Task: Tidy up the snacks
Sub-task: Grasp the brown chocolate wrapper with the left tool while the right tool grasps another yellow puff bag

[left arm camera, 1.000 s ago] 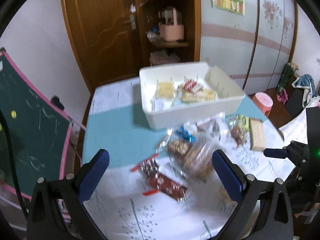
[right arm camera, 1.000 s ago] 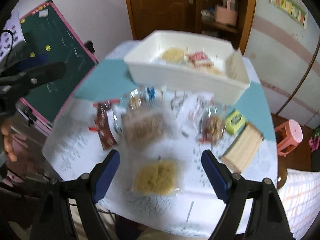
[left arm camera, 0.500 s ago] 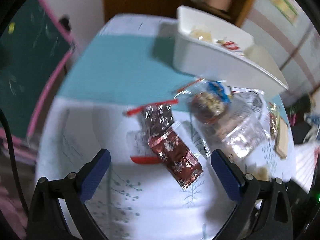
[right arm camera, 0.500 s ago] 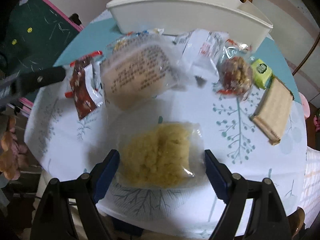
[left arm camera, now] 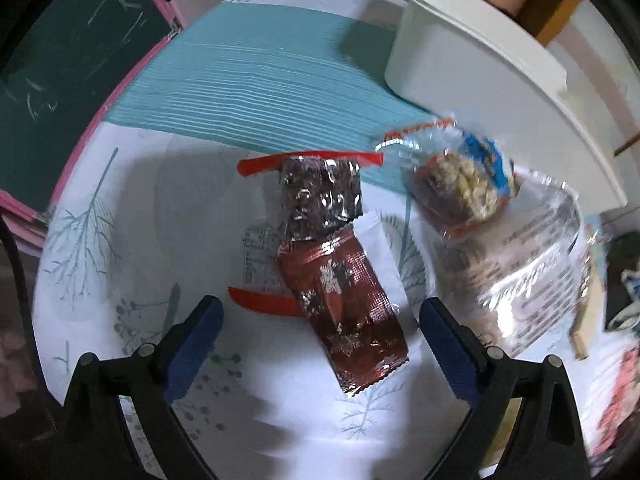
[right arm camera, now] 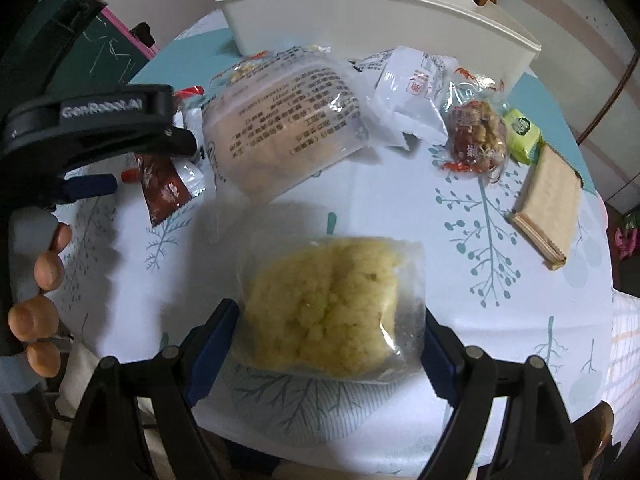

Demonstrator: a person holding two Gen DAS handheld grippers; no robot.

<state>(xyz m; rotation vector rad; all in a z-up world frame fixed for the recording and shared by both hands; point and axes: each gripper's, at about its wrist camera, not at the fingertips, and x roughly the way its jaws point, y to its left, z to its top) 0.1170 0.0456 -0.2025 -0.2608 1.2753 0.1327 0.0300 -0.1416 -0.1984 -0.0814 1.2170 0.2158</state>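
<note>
Yellow snack bag (right arm camera: 328,312) between right hand-held gripper (right arm camera: 326,342) pads (near table edge (right arm camera: 360,462))

Right wrist view: bin (right arm camera: 360,8) at top centre on the table (right arm camera: 520,340). Below it a big bread bag (right arm camera: 288,120), a flat packet (right arm camera: 412,92) to its right, then a nut bag (right arm camera: 476,136), a small packet (right arm camera: 520,134) and a wafer pack (right arm camera: 546,208) at far right. Foil bars (right arm camera: 164,184) at left. Crumbly cake bag (right arm camera: 332,308) at bottom centre.
</note>
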